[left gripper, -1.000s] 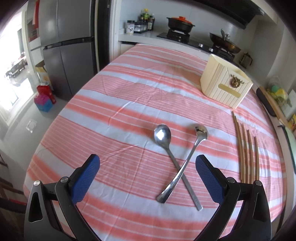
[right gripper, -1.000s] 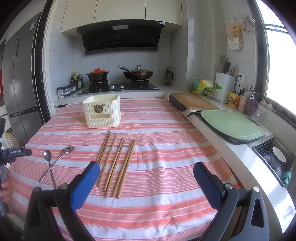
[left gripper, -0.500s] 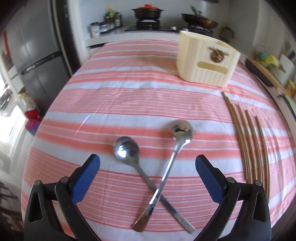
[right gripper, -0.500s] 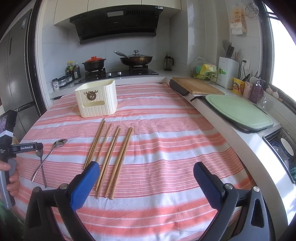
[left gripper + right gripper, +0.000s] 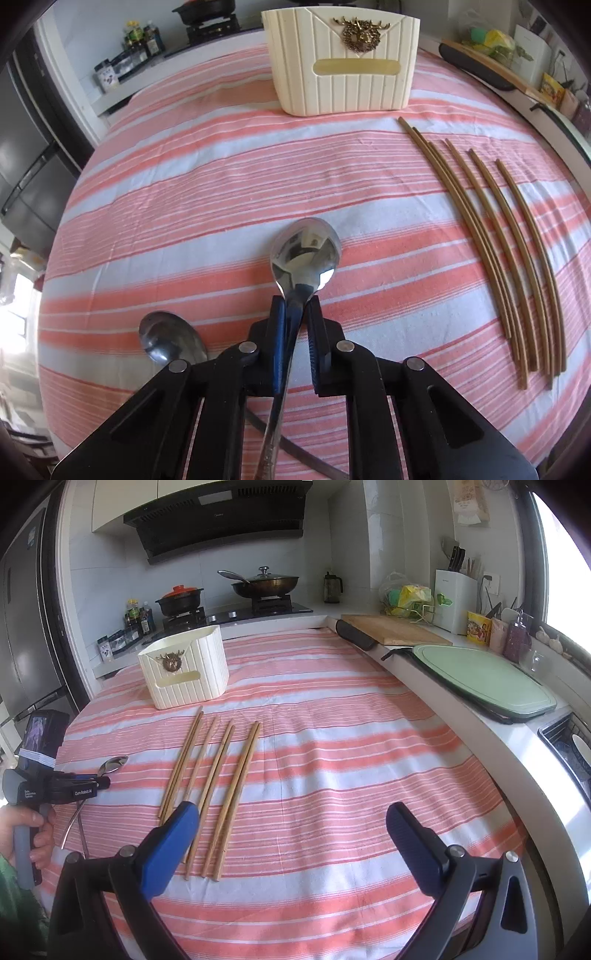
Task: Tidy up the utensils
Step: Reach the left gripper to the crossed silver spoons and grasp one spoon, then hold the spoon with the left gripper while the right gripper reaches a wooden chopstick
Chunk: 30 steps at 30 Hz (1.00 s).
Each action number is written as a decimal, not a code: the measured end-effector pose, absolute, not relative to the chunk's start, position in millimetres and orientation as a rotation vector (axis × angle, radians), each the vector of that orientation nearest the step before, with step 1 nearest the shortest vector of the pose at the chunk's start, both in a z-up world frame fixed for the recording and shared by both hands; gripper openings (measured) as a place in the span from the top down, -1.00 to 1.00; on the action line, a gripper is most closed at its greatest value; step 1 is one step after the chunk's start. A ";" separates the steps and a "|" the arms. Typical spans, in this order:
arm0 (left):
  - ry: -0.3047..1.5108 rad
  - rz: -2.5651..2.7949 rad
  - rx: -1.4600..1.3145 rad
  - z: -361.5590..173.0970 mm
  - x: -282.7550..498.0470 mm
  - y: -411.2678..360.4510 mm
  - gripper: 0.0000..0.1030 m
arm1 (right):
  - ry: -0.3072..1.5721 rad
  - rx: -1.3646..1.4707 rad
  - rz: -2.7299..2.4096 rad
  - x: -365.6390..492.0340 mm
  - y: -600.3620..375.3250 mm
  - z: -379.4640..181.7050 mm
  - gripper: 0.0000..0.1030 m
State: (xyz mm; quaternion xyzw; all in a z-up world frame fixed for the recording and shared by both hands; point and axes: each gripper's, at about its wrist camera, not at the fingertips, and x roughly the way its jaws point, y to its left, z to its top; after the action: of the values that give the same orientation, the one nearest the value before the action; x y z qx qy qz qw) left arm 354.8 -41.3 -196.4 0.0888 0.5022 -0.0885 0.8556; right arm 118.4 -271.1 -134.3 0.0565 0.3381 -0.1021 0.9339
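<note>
Two spoons (image 5: 304, 254), six chopsticks (image 5: 491, 251); left hand-held gripper (image 5: 295, 314) clamps one spoon, right (image 5: 291, 834) spread.

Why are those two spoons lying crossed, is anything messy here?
Only a little: the held spoon, pinched in the left gripper, lies across the second spoon. The chopsticks lie loose on the tablecloth, outside the cream holder. Nothing spilled or broken.

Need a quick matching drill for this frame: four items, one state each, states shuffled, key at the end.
Items
1. left gripper
2. right gripper
3. second spoon
4. chopsticks

States
A. lying in a row on the striped cloth, in front of the cream utensil holder
B. shut on a spoon's handle
C. open, holding nothing
D. on the cloth, handle passing under the left gripper

Pairs: 1-B, 2-C, 3-D, 4-A
</note>
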 end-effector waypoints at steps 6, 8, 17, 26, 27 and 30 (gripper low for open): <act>1.124 -0.320 -0.016 -190.2 365.9 -41.2 0.83 | 0.709 0.132 -0.204 124.8 -274.6 -139.7 -1.00; 1.135 -0.317 -0.072 -191.5 371.8 -33.8 0.83 | 0.708 0.126 -0.205 127.1 -275.4 -139.3 -1.00; 1.146 -0.273 -0.101 -192.5 385.8 -9.4 0.82 | 0.693 0.090 -0.203 139.8 -276.3 -136.2 -1.00; 1.119 -0.256 -0.124 -186.0 380.7 5.2 0.82 | 0.821 0.092 -0.102 209.8 -272.6 -180.3 -0.98; 1.115 -0.254 -0.125 -185.5 379.7 6.7 0.82 | 0.846 0.074 -0.112 217.6 -270.3 -186.4 -0.94; 1.105 -0.247 -0.133 -184.3 376.9 7.7 0.82 | 0.914 0.007 -0.149 233.2 -263.6 -201.2 -0.53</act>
State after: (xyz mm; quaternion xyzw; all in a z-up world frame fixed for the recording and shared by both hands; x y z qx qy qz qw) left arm 376.9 7.7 -184.3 -0.0629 0.5232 -0.1169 0.8418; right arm 233.2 -263.6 -201.2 0.0033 0.4408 -0.0718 0.8947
